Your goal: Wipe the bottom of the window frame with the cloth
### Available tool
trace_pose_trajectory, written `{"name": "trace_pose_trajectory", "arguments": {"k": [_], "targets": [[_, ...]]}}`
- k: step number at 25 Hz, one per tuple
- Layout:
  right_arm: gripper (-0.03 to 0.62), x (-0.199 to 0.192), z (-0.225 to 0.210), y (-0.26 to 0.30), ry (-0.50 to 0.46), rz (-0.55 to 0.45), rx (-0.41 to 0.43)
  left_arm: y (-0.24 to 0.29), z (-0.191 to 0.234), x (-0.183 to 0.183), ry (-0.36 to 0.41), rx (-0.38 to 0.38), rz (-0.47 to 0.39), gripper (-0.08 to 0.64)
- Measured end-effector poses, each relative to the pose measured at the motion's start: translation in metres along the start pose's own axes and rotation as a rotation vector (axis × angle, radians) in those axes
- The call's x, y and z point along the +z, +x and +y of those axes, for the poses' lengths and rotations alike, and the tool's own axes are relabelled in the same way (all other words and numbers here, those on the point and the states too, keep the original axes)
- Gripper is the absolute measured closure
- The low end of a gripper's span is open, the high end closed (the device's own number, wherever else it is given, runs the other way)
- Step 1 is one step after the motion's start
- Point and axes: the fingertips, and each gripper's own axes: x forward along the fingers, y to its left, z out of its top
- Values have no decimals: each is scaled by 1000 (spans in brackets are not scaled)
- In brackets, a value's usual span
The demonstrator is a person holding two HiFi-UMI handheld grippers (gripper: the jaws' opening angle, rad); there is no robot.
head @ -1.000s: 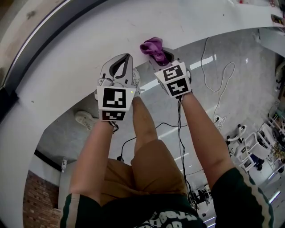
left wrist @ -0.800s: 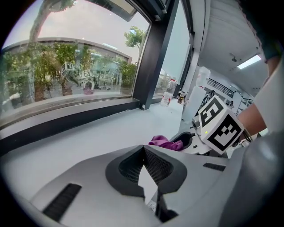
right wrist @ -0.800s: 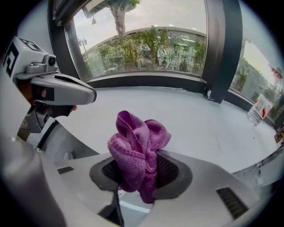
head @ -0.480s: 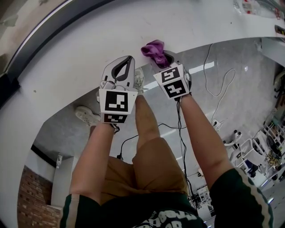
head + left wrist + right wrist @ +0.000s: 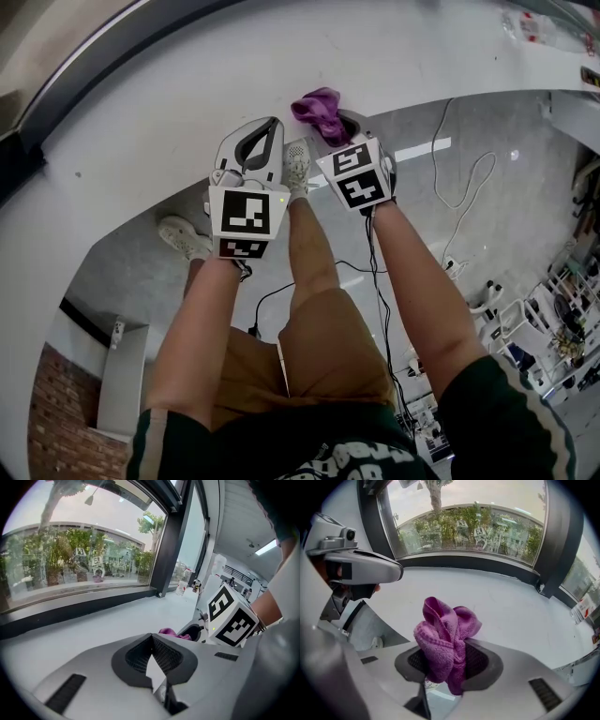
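Right hand-held gripper (image 5: 449, 663) pinches cloth (image 5: 442, 632); left hand-held gripper (image 5: 151, 641) seems closed, empty.

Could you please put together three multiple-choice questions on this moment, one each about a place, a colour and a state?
1. Where is the cloth?
A. Lying flat on the sill
B. Between the jaws of the right tool
C. On the floor

2. What colour is the cloth?
A. Purple
B. Yellow
C. White

3. How do the jaws of the left tool stand?
A. Wide apart
B. Closed on the cloth
C. Closed, with nothing between them

Answers:
1. B, since the right gripper view shows the cloth bunched up and pinched between that tool's jaws.
2. A, since it shows purple in both the head view and the right gripper view.
3. C, since the left gripper view shows the jaw tips meeting with nothing between them.
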Motion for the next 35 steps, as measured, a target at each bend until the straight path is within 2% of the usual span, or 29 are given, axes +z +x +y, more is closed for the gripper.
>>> {"name": "trace_pose_trajectory", "arguments": {"k": [14,21,35], "targets": [[426,17,43,10,-5,2,-16,-35,33,-27,-38,41,-8,554],[426,31,81,14,1,-11,-21,-64,56,-43,-31,53,-3,554],[426,35,85,19,54,-31,-42,-72,72,-58,-35,71,9,554]]}}
